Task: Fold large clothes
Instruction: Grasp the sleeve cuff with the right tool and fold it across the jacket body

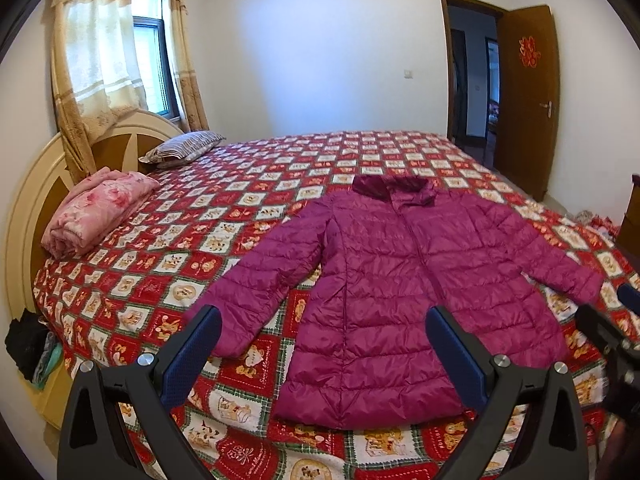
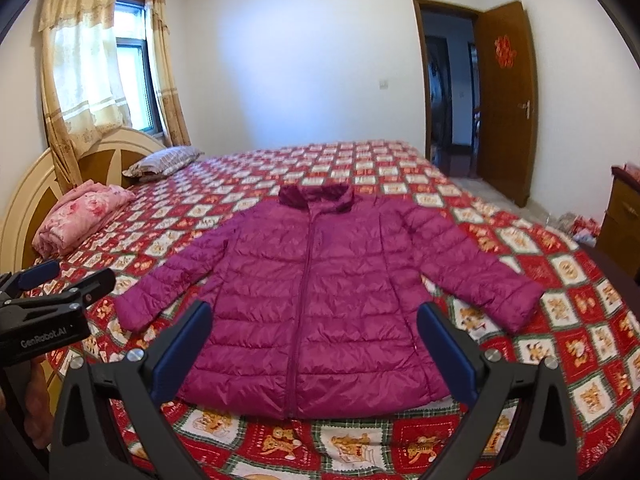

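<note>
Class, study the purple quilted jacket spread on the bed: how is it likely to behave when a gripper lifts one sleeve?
The jacket looks puffy and thin-shelled, so it is probably light for its size. Its sleeve lies limp on the bedspread, so it would likely droop. The shiny fabric may slip between the open right gripper fingers.

Home bedroom: quilted bed (image 1: 280, 184), pillow (image 1: 182, 148), curtained window (image 1: 150, 40).
</note>
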`<state>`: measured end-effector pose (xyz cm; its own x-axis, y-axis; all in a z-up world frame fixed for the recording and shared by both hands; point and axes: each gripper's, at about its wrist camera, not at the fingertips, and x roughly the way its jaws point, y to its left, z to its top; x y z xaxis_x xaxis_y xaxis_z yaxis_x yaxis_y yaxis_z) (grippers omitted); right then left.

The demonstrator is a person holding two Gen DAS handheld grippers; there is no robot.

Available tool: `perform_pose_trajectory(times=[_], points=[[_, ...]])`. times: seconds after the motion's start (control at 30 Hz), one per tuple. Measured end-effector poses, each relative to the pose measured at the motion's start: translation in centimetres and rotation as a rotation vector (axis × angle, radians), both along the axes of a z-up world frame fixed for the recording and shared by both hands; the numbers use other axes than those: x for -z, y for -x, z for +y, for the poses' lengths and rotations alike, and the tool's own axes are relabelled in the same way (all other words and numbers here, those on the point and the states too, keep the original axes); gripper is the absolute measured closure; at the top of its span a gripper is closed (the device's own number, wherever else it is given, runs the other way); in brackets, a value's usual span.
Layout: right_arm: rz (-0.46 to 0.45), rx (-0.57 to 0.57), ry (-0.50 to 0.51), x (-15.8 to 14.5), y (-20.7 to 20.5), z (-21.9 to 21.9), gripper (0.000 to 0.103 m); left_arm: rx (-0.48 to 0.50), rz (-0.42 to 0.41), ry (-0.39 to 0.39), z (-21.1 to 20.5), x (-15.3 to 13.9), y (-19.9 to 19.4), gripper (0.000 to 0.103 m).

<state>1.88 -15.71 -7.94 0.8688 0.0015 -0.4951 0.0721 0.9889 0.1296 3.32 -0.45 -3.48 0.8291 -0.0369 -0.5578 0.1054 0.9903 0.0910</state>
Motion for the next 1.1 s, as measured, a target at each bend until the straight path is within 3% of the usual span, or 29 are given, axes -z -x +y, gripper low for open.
perform_pose_trajectory(times=[0.2,0.37,0.53,0.6,0.67,0.73,0.8,0.87,0.9,1.1], points=[[0.057,0.126,-0.054,3.4,-2.7,-6.1,0.000,0.002,0.059,-0.068,-0.9,3.4,-4.7,0.001],[0.127,0.338,-0.087,7.0,-5.2,-14.4,0.000,-0.011,0.071,-0.085,-1.0,5.8,-9.3,0.001],[0.238,0.523,-0.158,11.2,-8.1,-22.3,0.011,-0.083,0.081,-0.124,-0.8,9.4,-14.8,0.001],[0.284,0.564,-0.208,12.7,-8.8,-24.6,0.023,-0.113,0.102,-0.125,-0.4,10.8,-16.6,0.001],[0.305,0.570,-0.254,13.7,-9.4,-26.1,0.024,-0.143,0.104,-0.141,-0.1,11.8,-17.7,0.001],[0.302,0.565,-0.256,13.9,-9.5,-26.5,0.032,-0.155,0.110,-0.155,0.3,12.5,-18.5,0.001],[0.287,0.535,-0.227,13.3,-9.7,-26.2,0.058,-0.162,0.127,-0.164,0.6,13.0,-19.2,0.001],[0.275,0.503,-0.213,12.8,-9.8,-25.9,0.079,-0.164,0.133,-0.175,0.8,13.2,-19.5,0.001],[0.269,0.500,-0.220,12.8,-9.9,-26.1,0.084,-0.165,0.134,-0.183,0.8,13.2,-19.5,0.001],[0.231,0.547,-0.176,12.1,-9.2,-28.2,0.091,-0.151,0.131,-0.227,1.2,12.9,-19.8,0.001]])
